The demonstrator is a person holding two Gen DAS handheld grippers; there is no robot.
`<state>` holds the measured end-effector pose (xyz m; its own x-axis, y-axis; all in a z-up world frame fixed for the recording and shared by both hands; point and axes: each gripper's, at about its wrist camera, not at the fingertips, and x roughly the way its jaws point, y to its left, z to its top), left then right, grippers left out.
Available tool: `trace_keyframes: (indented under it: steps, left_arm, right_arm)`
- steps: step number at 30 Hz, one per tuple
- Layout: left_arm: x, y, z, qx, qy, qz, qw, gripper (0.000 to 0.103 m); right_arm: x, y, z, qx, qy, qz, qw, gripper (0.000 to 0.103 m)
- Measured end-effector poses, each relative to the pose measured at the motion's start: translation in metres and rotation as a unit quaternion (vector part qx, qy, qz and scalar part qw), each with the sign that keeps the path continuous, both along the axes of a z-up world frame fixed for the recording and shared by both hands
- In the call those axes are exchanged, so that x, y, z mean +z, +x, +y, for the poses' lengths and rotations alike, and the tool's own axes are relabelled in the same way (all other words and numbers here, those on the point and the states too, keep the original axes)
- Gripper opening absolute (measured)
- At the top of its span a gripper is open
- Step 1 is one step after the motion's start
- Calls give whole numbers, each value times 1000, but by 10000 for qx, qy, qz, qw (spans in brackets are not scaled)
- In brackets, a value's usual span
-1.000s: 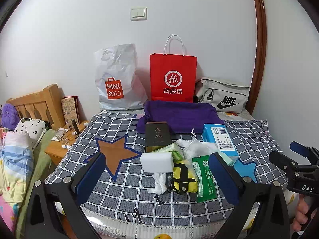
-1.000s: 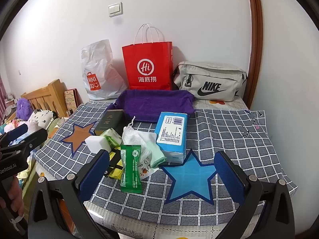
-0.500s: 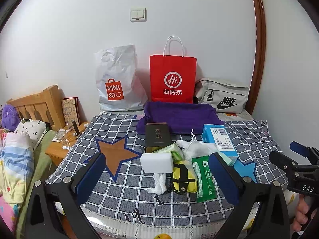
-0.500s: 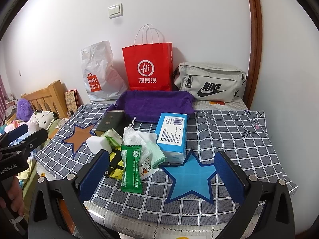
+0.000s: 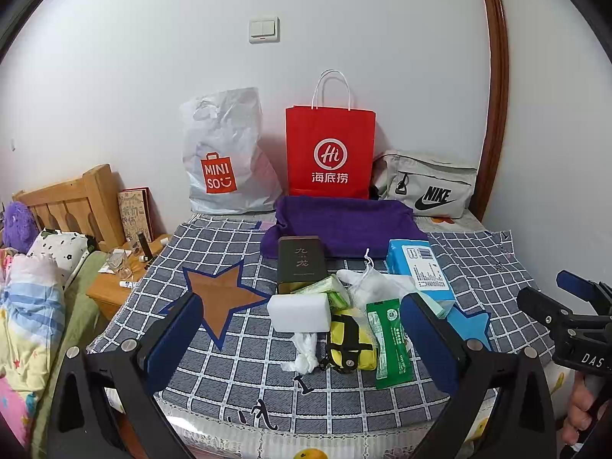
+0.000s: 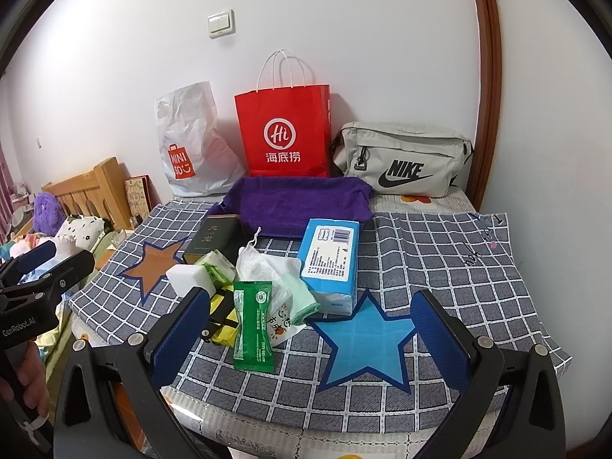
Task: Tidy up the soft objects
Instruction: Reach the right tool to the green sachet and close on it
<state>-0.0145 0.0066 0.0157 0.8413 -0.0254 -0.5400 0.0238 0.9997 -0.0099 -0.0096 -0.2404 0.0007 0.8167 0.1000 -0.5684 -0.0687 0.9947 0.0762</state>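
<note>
None of the soft objects is sorted: the pile lies mid-cloth before the purple towel, with left gripper and right gripper both spread, empty, hovering short.

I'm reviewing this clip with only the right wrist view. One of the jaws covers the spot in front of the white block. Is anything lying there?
Observer: Yes. The left wrist view shows a crumpled white plastic scrap on the checked cloth, just in front of the white block.
Operator: And the yellow pouch, half covered for me?
Observer: It shows whole there, lying between the scrap and the green packet. The yellow pouch has a black strap across it.
Operator: Is the left gripper holding anything?
Observer: No. The left gripper has its jaws wide apart with nothing between them.
</note>
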Motion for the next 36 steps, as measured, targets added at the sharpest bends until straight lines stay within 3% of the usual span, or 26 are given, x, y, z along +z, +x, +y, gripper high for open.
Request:
trace_keyframes:
  steps: [15,23,29,36]
  left_arm:
    - [0,13,0,-106,-103,22,9999,103]
    - [-33,31,8,-91,49,270,9996,103]
    - [-60,46,22,95,-56,543,9985,103]
    - [-90,59,33,204,-36,898,9957,103]
  right_arm:
    - [-9,7,-1,144,86,73,9998,103]
    - [-36,29,-1,252,211,384,9987,103]
    - [-67,49,12,446,221,727,9961,102]
    - [-103,68,39,725,219,1032,9918,93]
